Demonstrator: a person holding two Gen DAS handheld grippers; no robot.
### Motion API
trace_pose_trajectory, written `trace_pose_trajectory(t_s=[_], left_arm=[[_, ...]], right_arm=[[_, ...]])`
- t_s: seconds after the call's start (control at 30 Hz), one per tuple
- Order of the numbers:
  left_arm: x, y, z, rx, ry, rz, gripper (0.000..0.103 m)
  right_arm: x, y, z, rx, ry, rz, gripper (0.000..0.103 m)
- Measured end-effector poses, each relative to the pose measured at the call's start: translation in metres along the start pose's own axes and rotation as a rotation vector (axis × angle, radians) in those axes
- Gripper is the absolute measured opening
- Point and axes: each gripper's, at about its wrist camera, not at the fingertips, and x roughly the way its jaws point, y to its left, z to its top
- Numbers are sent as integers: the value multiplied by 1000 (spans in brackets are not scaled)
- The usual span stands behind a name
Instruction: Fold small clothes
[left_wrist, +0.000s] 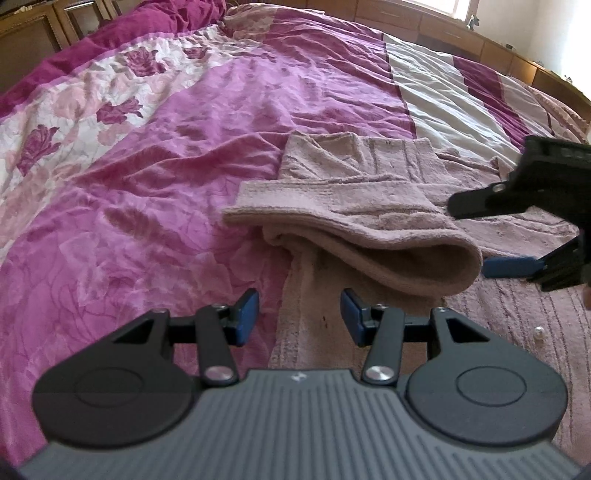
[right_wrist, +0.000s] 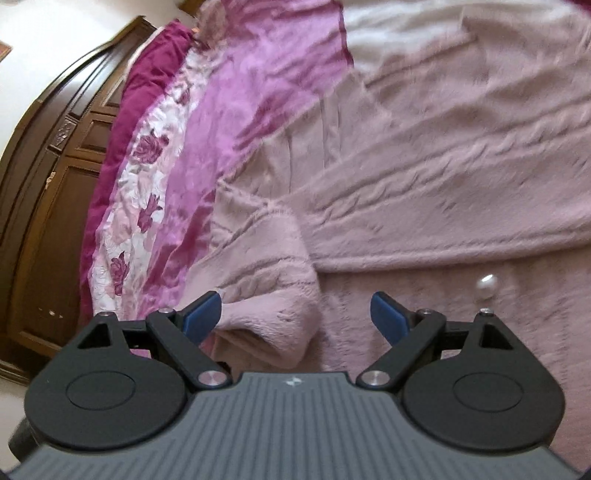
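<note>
While both my grippers, left gripper (left_wrist: 299, 317) and right gripper (right_wrist: 295, 317), gape empty beside the pink knitted sweater (left_wrist: 369, 221), I'd pinch its folded sleeve (right_wrist: 273, 258) squarely; flatten before folding.

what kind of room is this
Most likely a bedroom. A wide bed under a magenta floral bedspread fills both views, with a dark wooden wardrobe beside it and a pink knitted garment lying on top.
</note>
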Motion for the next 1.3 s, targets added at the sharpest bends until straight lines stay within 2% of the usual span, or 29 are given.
trace_pose_trajectory(t_s=[0.13, 0.2, 0.23, 0.27, 0.37, 0.43, 0.57, 0.7, 0.8, 0.87, 0.93, 1.17, 1.3], left_arm=[[6, 3, 6, -11, -22, -5, 51], [11, 4, 8, -16, -30, -2, 51], [14, 4, 9, -19, -31, 0, 51], [17, 4, 10, -22, -33, 2, 51], [25, 4, 12, -27, -36, 8, 50], [29, 3, 13, -32, -47, 12, 50], [37, 1, 17, -31, -63, 30, 50], [42, -2, 19, -26, -61, 61, 50], [46, -2, 18, -18, -50, 65, 54], [47, -5, 16, 0, -50, 75, 54], [48, -8, 15, 19, -50, 85, 53], [50, -10, 13, 43, -44, 87, 54], [49, -12, 14, 50, -36, 85, 54]], right_arm=[[21, -6, 3, 77, 51, 24, 89], [24, -5, 7, 82, 65, 53, 68], [25, -4, 9, 74, 72, 56, 50], [25, -1, 11, 63, 77, 46, 35], [20, 12, 17, -23, 78, 39, 13], [13, 24, 21, -103, 50, 34, 11], [-10, 62, 28, -345, -76, -20, 10], [-38, 93, 29, -598, -245, -127, 10], [-54, 95, 28, -705, -340, -202, 10], [-58, 86, 29, -731, -372, -249, 10], [-55, 69, 31, -709, -367, -284, 10], [-25, -2, 33, -567, -274, -349, 10], [-7, -21, 25, -495, -248, -350, 14]])
